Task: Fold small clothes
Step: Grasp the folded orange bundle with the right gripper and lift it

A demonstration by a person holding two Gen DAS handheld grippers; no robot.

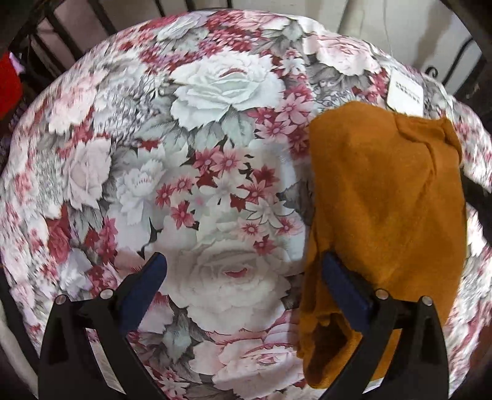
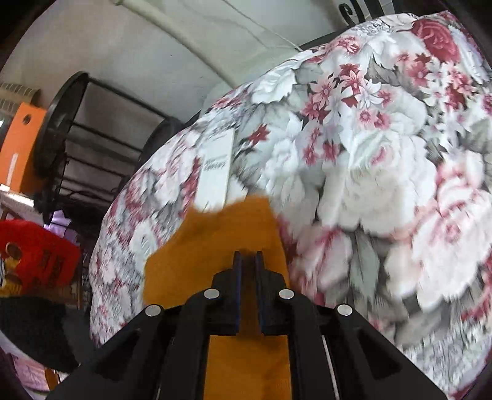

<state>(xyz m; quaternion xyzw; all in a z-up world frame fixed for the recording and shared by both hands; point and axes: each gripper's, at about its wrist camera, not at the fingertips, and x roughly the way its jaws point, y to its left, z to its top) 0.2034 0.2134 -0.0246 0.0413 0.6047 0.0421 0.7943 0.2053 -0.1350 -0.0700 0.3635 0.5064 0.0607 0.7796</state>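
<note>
Across both views spreads a floral bedspread (image 1: pixel 215 92), white and pink roses with dark red blossoms, covering nearly all the surface; its left and middle lie bare and open. Beyond its far edge stand dark metal bars (image 1: pixel 55 24) and a pale wall (image 2: pixel 138 46). On the right side of the cover lies the mustard-orange garment (image 1: pixel 384 190), partly doubled over, its lower end hanging past the left gripper's right finger. At the garment's top edge a white tag (image 1: pixel 404 92) rests on the cover; its print is too blurred to read. Off the bed's side sit a red object (image 2: pixel 37 252) and an orange board (image 2: pixel 21 144). The left gripper (image 1: pixel 243 277) stands spread wide, nothing between its fingers. The right gripper (image 2: pixel 247 261) is nearly closed, pinching the orange cloth between its blue pads.
</note>
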